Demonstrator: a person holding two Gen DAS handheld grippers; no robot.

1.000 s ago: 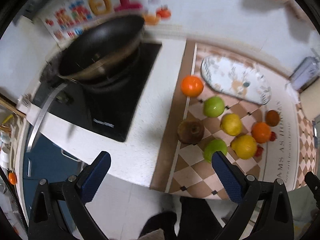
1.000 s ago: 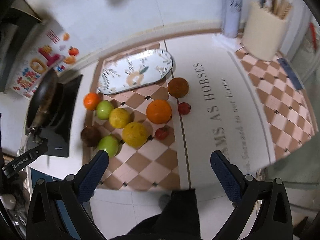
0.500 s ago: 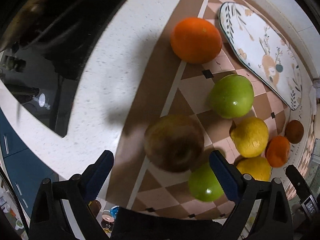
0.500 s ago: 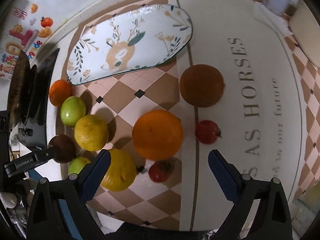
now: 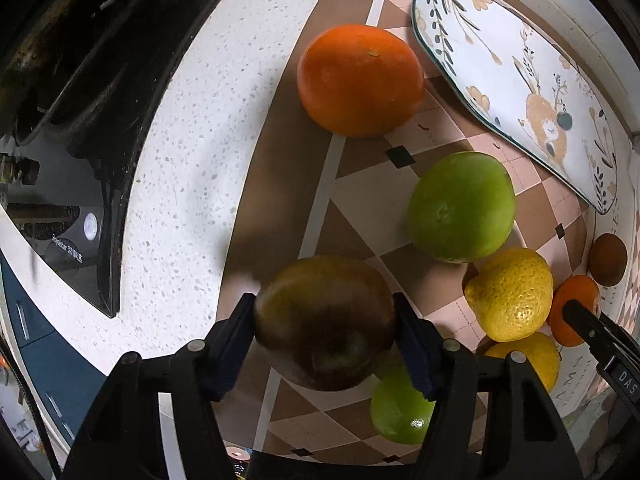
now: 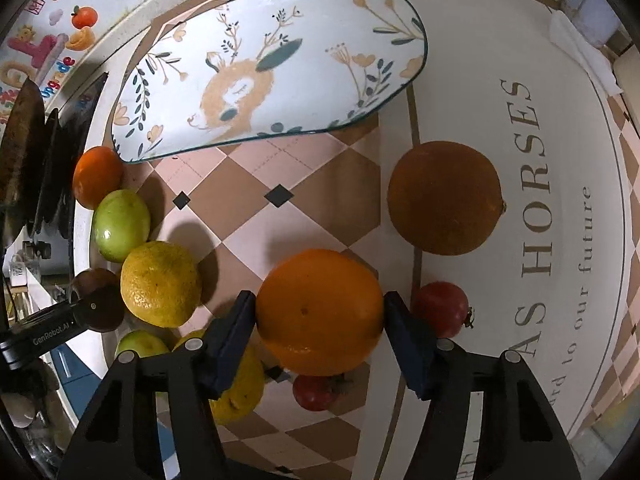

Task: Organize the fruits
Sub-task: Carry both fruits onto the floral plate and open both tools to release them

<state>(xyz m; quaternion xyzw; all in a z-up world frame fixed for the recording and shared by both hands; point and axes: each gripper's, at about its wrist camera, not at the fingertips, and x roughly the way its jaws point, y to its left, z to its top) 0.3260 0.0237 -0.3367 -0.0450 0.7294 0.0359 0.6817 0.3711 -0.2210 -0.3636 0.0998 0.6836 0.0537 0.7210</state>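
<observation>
- Two grippers point down over fruit on a checkered mat (image 6: 256, 216) on the surface.
- The left gripper (image 5: 324, 328) has just been closing; its blue pads now press both sides of a dark brown fruit (image 5: 324, 320) at the mat's left edge.
- The right gripper (image 6: 320, 320) has just been closing too, and clamps a large orange (image 6: 320, 312) at the mat's middle.
- A deer-patterned plate (image 6: 272, 68) lies at the far side, bare.
- Green apples, lemons and small red fruits sit around the held pieces.
</observation>
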